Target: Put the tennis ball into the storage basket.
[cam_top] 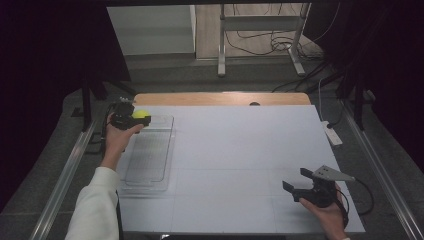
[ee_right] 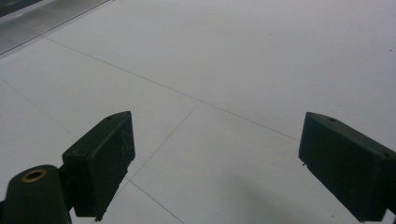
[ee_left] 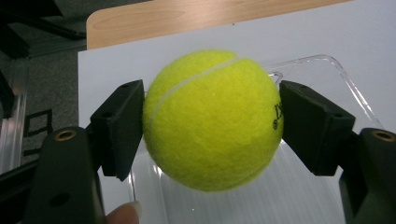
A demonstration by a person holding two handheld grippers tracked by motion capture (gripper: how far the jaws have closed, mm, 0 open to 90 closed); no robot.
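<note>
Left gripper (ee_left: pixel 212 121) clamps a tennis ball (ee_left: pixel 212 119), its printed lettering visible close-up, above a clear tray (cam_top: pixel 150 160) along the table's (cam_top: pixel 240 150) left edge. Right gripper (cam_top: pixel 297 182) gapes empty near the right corner.

Tennis ball (ee_left: pixel 212 120): bright yellow-green felt, fuzzy nap, one pale curved seam running across its upper left face. Dark printed lettering at its right edge, partly hidden, not readable. Clamped at its two sides between the black jaws of the left gripper (ee_left: pixel 211 123), pads pressing on the felt. Held off the surface, above the far end of a clear plastic tray (ee_left: pixel 327 74). In the high view the ball (cam_top: pixel 141 114) sits near the far left corner of the white worktop (cam_top: pixel 240 150).
</note>
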